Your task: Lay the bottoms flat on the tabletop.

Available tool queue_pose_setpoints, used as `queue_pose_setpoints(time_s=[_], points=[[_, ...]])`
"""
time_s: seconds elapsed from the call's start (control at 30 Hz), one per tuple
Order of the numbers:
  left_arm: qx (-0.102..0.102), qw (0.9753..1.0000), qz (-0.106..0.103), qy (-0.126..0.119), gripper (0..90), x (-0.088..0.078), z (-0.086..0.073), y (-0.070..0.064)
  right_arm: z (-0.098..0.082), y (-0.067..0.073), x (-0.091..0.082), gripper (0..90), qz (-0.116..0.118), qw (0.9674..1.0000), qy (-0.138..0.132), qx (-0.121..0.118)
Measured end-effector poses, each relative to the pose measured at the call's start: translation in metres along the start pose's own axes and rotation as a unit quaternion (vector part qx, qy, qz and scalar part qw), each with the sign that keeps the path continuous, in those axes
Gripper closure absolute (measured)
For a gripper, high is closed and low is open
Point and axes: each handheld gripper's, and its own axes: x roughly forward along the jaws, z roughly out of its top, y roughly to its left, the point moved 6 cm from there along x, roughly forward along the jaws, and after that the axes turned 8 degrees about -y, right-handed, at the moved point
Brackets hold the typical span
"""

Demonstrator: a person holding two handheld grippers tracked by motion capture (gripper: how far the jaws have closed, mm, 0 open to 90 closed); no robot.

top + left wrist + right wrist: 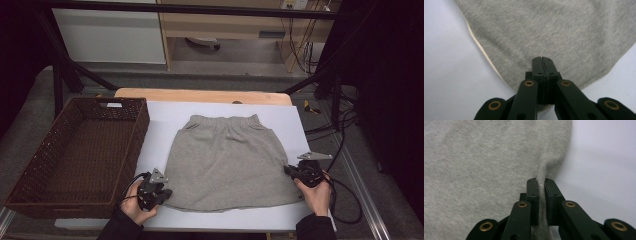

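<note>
Left tongs (162, 192) pinched tight on the near-left hem corner of the grey skirt (227, 160), right tongs (291, 171) clamped on a fold at its right edge, skirt flat on the white bench (160, 120), wicker basket (75, 150) just left

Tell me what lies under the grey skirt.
The grey skirt lies flat on a white sheet covering the wooden table. Anything directly beneath the fabric is hidden.
</note>
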Motion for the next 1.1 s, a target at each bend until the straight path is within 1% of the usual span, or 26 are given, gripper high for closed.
queue_pose_setpoints(time_s=[0.03, 0.1, 0.17, 0.23, 0.3, 0.4, 0.47, 0.53, 0.57, 0.63, 0.67, 0.73, 0.77, 0.83, 0.9, 0.97, 1.03, 1.1], points=[[-0.001, 1.0000, 0.000, 0.004, 90.0, -0.001, -0.001, 0.001, 0.000, -0.002, -0.001, 84.2, -0.007, 1.0000, -0.002, -0.003], [0.001, 1.0000, 0.000, 0.009, 90.0, -0.003, -0.002, 0.001, 0.000, -0.005, -0.004, 84.2, -0.005, 1.0000, -0.007, 0.004], [0.001, 0.9998, 0.002, 0.018, 90.0, -0.006, -0.003, 0.001, -0.001, -0.008, -0.005, 84.2, -0.008, 0.9999, -0.007, 0.001], [0.006, 0.9997, 0.005, 0.025, 90.0, -0.009, -0.004, 0.000, -0.003, -0.008, -0.005, 84.2, -0.009, 0.9999, -0.010, 0.005], [0.009, 0.9995, 0.007, 0.028, 90.0, -0.012, -0.006, 0.000, -0.005, -0.007, -0.007, 84.0, 0.000, 0.9999, -0.007, 0.009], [0.012, 0.9995, 0.009, 0.029, 90.0, -0.015, -0.008, 0.000, -0.005, -0.003, -0.011, 84.0, 0.006, 1.0000, 0.002, 0.006], [0.012, 0.9996, 0.008, 0.025, 90.0, -0.017, -0.008, 0.000, -0.006, 0.001, -0.014, 84.0, 0.006, 0.9999, 0.009, -0.001], [0.012, 0.9998, 0.008, 0.013, 90.0, -0.018, -0.005, 0.000, -0.005, 0.002, -0.014, 83.3, 0.002, 0.9999, 0.008, -0.008], [0.015, 0.9999, 0.006, 0.006, 90.0, -0.017, -0.004, -0.001, -0.005, 0.003, -0.014, 81.9, -0.001, 0.9999, 0.007, -0.008], [0.013, 0.9999, -0.003, -0.005, 89.8, -0.017, -0.003, -0.001, -0.004, 0.003, -0.013, 75.5, -0.004, 1.0000, -0.002, -0.007], [0.011, 0.9999, -0.005, -0.006, 89.4, -0.016, -0.003, -0.001, -0.003, 0.004, -0.013, 69.3, -0.004, 0.9999, -0.011, -0.008], [0.005, 0.9998, -0.013, -0.015, 88.1, -0.016, -0.002, -0.001, -0.001, 0.006, -0.012, 61.2, -0.003, 0.9996, -0.026, -0.009], [0.000, 0.9997, -0.017, -0.018, 86.1, -0.015, -0.001, -0.001, 0.000, 0.008, -0.012, 56.2, -0.001, 0.9993, -0.035, -0.012], [-0.004, 0.9993, -0.024, -0.029, 80.5, -0.014, 0.000, 0.000, 0.003, 0.012, -0.012, 46.5, 0.004, 0.9989, -0.047, -0.010], [-0.003, 0.9991, -0.027, -0.032, 77.0, -0.013, 0.001, -0.001, 0.006, 0.017, -0.011, 40.3, 0.011, 0.9983, -0.057, -0.011], [-0.001, 0.9987, -0.034, -0.039, 69.6, -0.012, 0.003, -0.001, 0.008, 0.022, -0.011, 33.0, 0.017, 0.9978, -0.062, -0.014], [0.000, 0.9983, -0.035, -0.046, 63.3, -0.010, 0.005, -0.002, 0.011, 0.027, -0.011, 28.8, 0.025, 0.9974, -0.066, -0.015], [-0.002, 0.9980, -0.034, -0.053, 54.8, -0.008, 0.007, -0.002, 0.013, 0.032, -0.012, 23.1, 0.032, 0.9969, -0.070, -0.013]])
